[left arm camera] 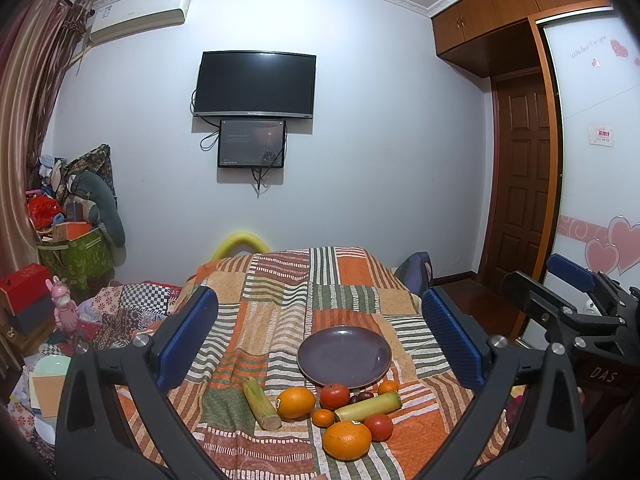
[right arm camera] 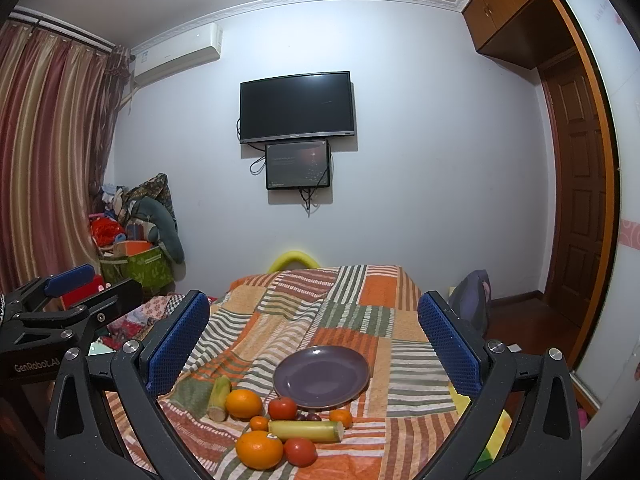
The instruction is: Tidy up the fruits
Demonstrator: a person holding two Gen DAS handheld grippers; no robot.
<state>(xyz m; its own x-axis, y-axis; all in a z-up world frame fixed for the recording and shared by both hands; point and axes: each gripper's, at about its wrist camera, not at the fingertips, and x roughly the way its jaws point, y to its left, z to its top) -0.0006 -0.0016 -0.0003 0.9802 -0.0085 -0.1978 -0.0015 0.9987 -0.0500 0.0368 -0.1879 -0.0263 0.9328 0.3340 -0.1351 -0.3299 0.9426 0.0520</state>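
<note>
A dark purple plate [left arm camera: 344, 356] [right arm camera: 321, 376] lies bare on the patchwork cloth. In front of it lie several fruits: two large oranges [left arm camera: 346, 439] [right arm camera: 259, 449], two small tangerines [left arm camera: 323, 417] [right arm camera: 341, 417], two red tomatoes [left arm camera: 335, 395] [right arm camera: 282, 407], dark dates [left arm camera: 362, 397] and two yellow-green cane pieces [left arm camera: 262, 402] [right arm camera: 306, 430]. My left gripper [left arm camera: 320, 340] is open and empty, held above and short of the fruits. My right gripper [right arm camera: 314, 344] is open and empty too, at about the same height. Each gripper shows at the edge of the other's view.
The cloth-covered table [left arm camera: 280, 280] ends at the far side near a yellow chair back [left arm camera: 240, 240]. Cluttered boxes and bags [left arm camera: 72, 240] stand at the left. A wardrobe door [left arm camera: 520, 180] and a bag [right arm camera: 472, 292] are at the right.
</note>
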